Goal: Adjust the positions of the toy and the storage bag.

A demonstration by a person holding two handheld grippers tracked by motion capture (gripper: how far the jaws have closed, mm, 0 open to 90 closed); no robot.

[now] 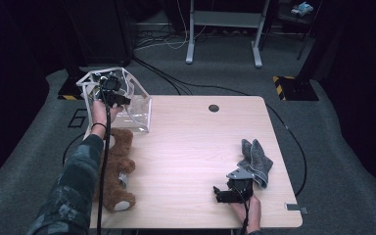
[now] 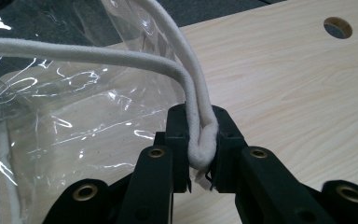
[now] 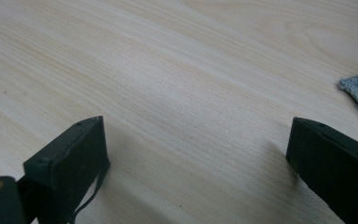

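The left claw (image 2: 199, 149) was clamped on the white cord handle (image 2: 193, 112) of the clear plastic bag (image 2: 74, 121), at the surface's (image 1: 200, 147) far left corner. The right claw (image 3: 196, 154) rested wide open on the surface, holding nothing, beside the grey cloth (image 1: 257, 159).

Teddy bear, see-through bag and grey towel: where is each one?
teddy bear (image 1: 118, 169), high view, on its brown belly.
see-through bag (image 2: 74, 126), left gripper view, on its clear plastic side.
grey towel (image 1: 255, 159), high view, on the middle of the cloth.

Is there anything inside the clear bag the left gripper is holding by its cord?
The clear bag looks empty through its see-through walls; only table wood shows behind. The left gripper clamps its white cord. Reflections hide parts.
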